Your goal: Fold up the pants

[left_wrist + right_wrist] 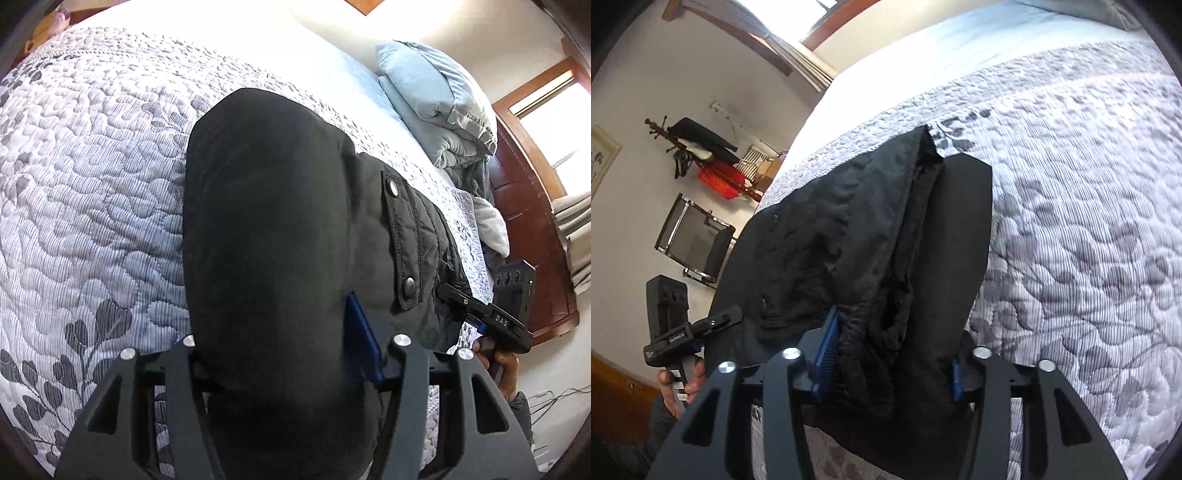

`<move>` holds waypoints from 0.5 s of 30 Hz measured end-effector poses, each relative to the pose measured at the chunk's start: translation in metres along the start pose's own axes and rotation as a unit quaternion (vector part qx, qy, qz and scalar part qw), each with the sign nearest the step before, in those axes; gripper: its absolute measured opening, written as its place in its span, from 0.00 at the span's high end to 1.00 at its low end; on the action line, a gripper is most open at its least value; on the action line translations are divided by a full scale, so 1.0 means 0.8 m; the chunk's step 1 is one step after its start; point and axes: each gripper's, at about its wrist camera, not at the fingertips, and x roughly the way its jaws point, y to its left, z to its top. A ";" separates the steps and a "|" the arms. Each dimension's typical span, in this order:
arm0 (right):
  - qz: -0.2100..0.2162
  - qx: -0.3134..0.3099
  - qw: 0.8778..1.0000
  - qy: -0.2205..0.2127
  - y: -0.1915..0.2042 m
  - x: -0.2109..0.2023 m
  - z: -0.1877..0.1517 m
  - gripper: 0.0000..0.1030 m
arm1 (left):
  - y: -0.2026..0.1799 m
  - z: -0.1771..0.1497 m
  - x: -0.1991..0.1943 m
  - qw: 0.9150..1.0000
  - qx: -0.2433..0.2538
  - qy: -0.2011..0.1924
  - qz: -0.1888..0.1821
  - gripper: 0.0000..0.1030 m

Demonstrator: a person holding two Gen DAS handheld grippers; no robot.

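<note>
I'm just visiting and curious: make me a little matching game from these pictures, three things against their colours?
Things:
1. padded pants held in the left gripper and right gripper
2. folded pillow
3. quilted leaf-pattern bedspread

Colours:
A. white and grey
B. black
C. pale blue

Pairs: 1-B, 2-C, 3-A

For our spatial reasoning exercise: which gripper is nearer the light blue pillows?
Right. The right gripper holds the pants on the pillows' side; the left gripper holds them farther away.
</note>
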 end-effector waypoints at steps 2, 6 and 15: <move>0.002 0.005 1.000 -0.001 -0.005 -0.002 -0.007 0.37 | 0.003 0.000 0.001 1.000 -0.001 0.002 -0.003 0.43; 0.028 0.030 0.999 -0.014 -0.017 -0.010 -0.026 0.35 | 0.014 -0.007 -0.003 1.000 -0.002 0.005 0.000 0.39; 0.040 0.041 0.998 -0.014 -0.022 -0.013 -0.044 0.36 | 0.013 -0.017 -0.012 1.000 0.000 -0.002 0.012 0.36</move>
